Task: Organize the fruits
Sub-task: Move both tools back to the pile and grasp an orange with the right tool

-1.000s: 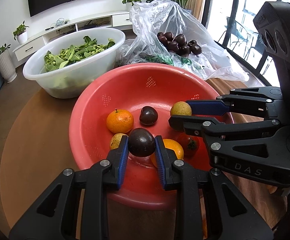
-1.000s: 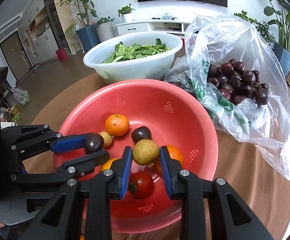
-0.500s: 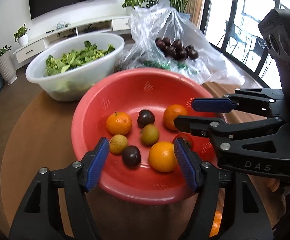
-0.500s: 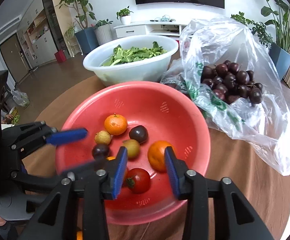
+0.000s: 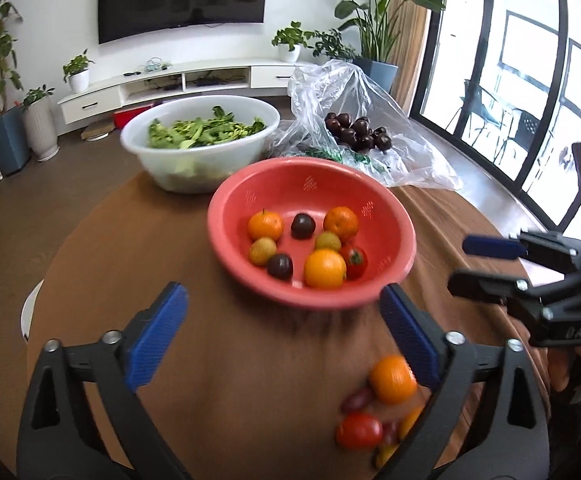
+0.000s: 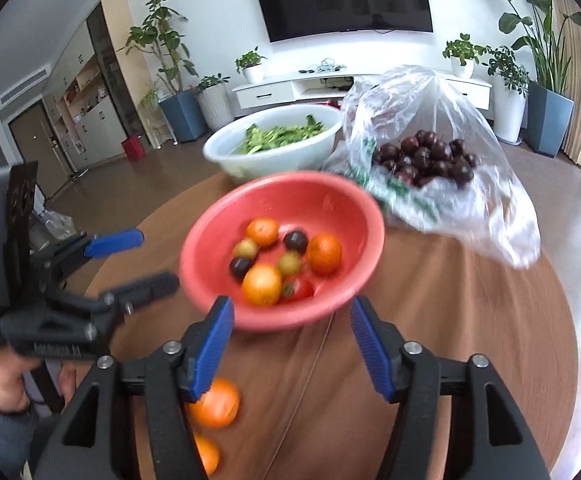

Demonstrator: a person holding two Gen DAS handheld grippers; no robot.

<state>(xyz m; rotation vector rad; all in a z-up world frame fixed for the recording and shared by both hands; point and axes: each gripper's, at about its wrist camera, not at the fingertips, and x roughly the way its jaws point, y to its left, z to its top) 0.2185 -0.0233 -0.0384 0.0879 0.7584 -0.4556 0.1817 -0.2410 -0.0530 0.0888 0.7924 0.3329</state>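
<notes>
A red bowl (image 5: 390, 216) (image 6: 290, 196) on the brown round table holds oranges, two dark round fruits, two yellowish fruits and a tomato (image 5: 353, 260). My left gripper (image 5: 282, 304) (image 6: 138, 260) hovers in front of the bowl; its jaws are opening wide with nothing between them. Beside it, my right gripper (image 6: 290, 312) (image 5: 464, 266) is also in front of the bowl, jaws opening and empty. Loose fruit lies on the table close to me: an orange (image 5: 392, 378) (image 6: 216, 404), a tomato (image 5: 358, 430) and a few small pieces.
A white basin of green leaves (image 5: 198, 148) (image 6: 270, 148) stands behind the bowl. To its right lies a clear plastic bag of dark fruits (image 5: 354, 132) (image 6: 426, 156). A person's hand (image 6: 2, 384) holds the left gripper.
The left gripper let go of a dark fruit and the right one of a yellowish fruit; both now lie in the bowl. Both grippers opened and drew back and up from the bowl.
</notes>
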